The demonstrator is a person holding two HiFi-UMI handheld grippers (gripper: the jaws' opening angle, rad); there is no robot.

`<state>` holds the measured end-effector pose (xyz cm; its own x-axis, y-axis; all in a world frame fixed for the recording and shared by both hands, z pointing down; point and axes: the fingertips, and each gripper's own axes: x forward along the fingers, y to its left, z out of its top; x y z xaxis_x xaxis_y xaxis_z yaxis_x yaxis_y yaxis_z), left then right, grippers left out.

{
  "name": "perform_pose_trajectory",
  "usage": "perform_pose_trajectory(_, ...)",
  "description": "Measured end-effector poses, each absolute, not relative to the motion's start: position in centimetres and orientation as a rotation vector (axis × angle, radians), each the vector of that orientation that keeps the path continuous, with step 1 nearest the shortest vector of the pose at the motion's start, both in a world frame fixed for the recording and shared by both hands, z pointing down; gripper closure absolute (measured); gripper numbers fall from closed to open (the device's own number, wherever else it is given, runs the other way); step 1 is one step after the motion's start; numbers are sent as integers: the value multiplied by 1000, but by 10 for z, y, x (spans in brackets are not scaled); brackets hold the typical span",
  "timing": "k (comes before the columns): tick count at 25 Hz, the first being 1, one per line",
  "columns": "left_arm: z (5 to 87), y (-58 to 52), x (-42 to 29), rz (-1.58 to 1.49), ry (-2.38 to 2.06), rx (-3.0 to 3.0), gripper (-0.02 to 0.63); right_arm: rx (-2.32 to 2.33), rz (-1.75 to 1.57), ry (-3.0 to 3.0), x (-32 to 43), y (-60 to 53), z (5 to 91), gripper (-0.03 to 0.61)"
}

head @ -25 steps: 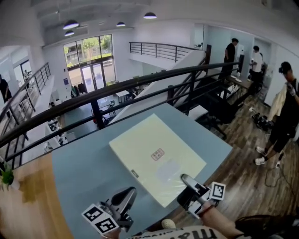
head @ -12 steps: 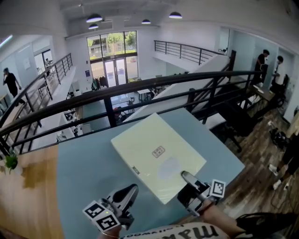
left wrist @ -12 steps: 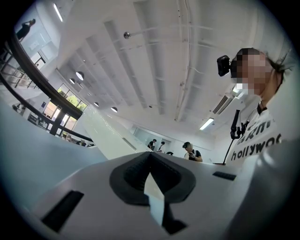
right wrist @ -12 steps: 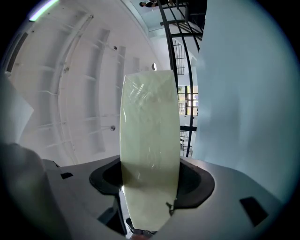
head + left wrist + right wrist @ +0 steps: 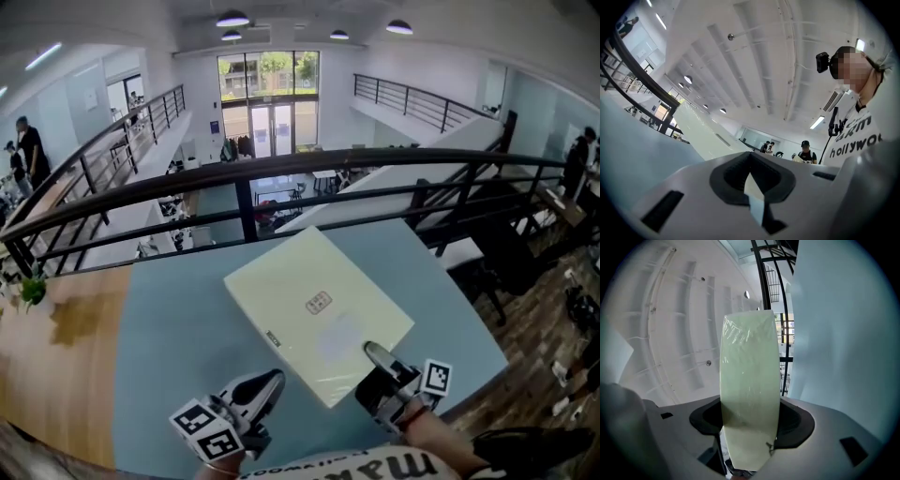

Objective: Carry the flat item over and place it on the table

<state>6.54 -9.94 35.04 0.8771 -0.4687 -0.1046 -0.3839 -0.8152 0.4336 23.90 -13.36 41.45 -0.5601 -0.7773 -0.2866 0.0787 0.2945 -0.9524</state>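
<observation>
Pale-green box (image 5: 314,309) hangs over the blue table's (image 5: 169,328) near edge, right gripper (image 5: 375,361) pinching its rim, left gripper (image 5: 267,384) pressed together, empty; set-down and release remain.

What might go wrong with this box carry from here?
Only the right hand-held gripper pinches the flat box, at its near edge, so it may sag or slip. The left hand-held gripper is apart from it, giving no support. The table ends by a railing; overshooting could drop it.
</observation>
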Motion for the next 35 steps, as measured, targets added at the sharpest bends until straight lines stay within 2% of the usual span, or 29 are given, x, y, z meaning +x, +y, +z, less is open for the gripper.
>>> perform_pose_trajectory(35, 404, -146, 46, -181, -869, 2529, 614, -668, -1567, 1721, 199, -197, 478, 282)
